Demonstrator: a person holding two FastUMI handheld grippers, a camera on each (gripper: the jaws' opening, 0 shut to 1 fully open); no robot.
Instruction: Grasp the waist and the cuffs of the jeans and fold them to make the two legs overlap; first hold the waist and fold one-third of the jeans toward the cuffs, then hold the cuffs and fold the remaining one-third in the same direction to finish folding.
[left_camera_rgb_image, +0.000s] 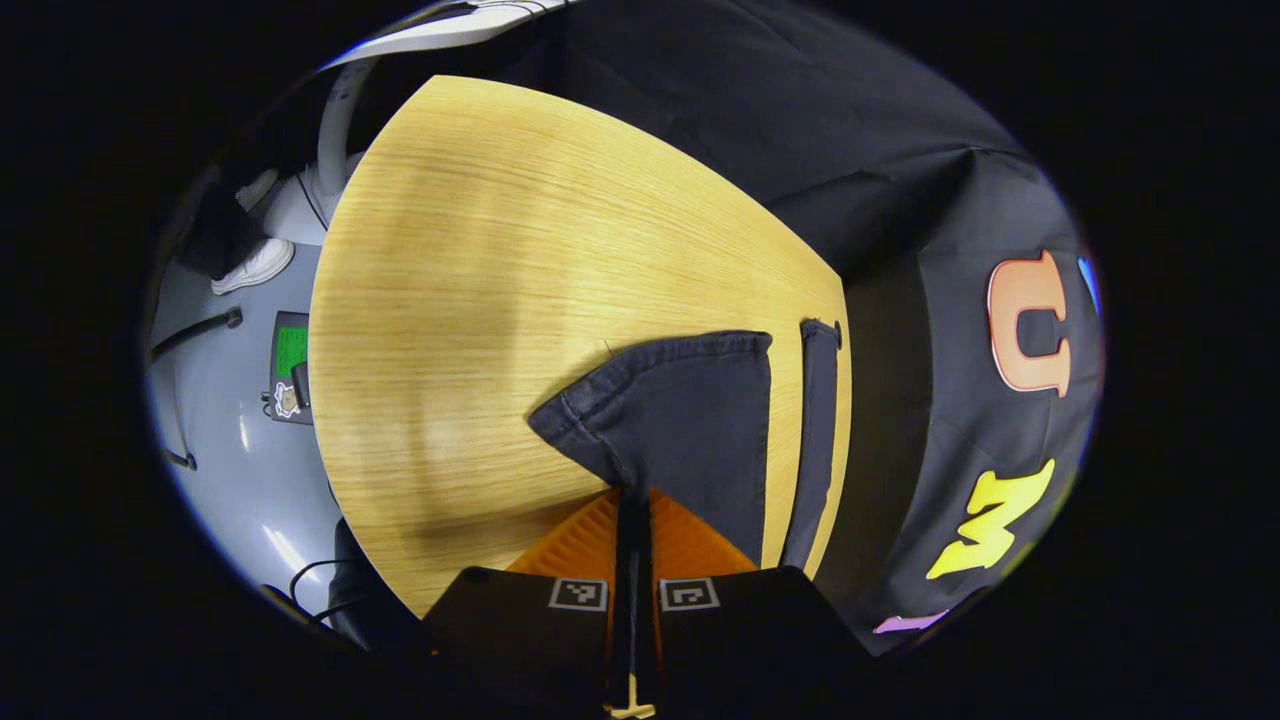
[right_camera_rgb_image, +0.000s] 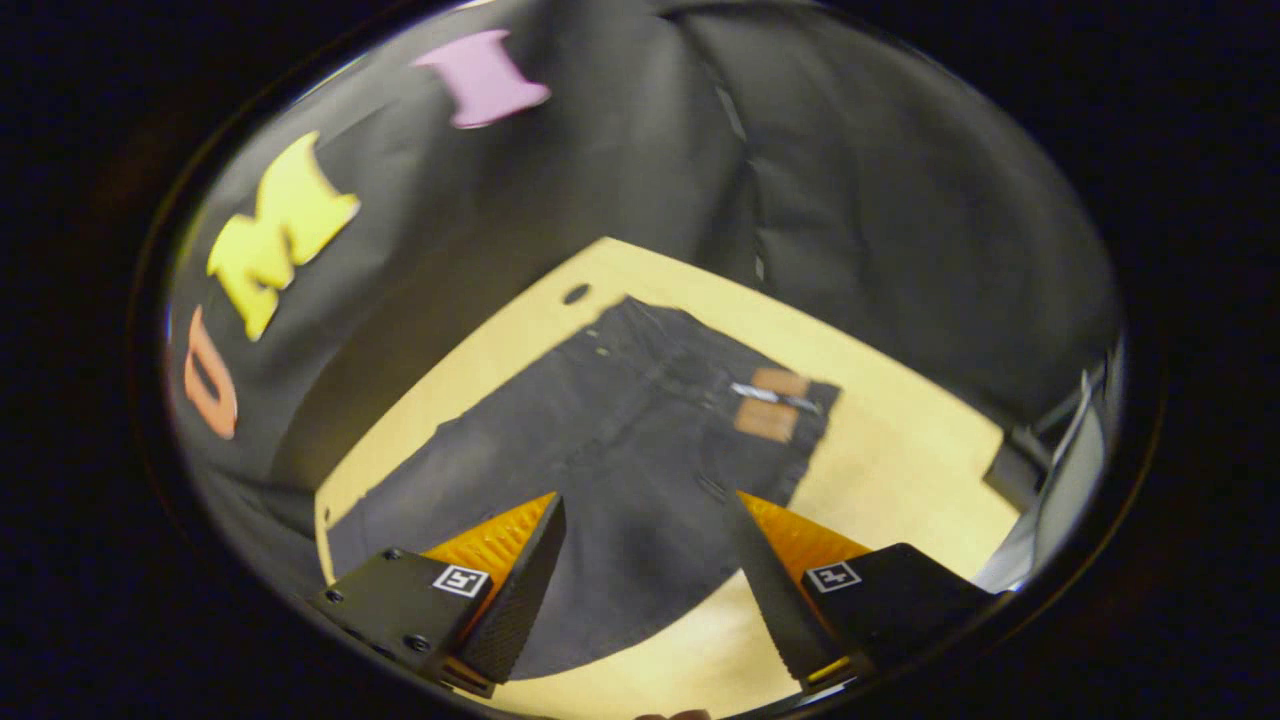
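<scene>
In the left gripper view, my left gripper (left_camera_rgb_image: 632, 497) is shut on a cuff of the dark jeans (left_camera_rgb_image: 675, 415), and the pinched leg end rises from the wooden table (left_camera_rgb_image: 480, 300) in a pointed fold. A second narrow strip of the jeans (left_camera_rgb_image: 815, 440) lies along the table's right edge. In the right gripper view, the jeans (right_camera_rgb_image: 610, 450) lie spread on the table (right_camera_rgb_image: 900, 450), with the waist and its brown patch (right_camera_rgb_image: 765, 405) at the far end. My right gripper (right_camera_rgb_image: 645, 525) hovers open above the middle of the jeans, with nothing between its fingers.
The booth's black cloth wall hangs close behind the table. Left of the table in the left gripper view, the grey floor holds a white shoe (left_camera_rgb_image: 255, 265), a small device (left_camera_rgb_image: 290, 365) and cables. A white stand (right_camera_rgb_image: 1060, 480) rises past the table's far right corner.
</scene>
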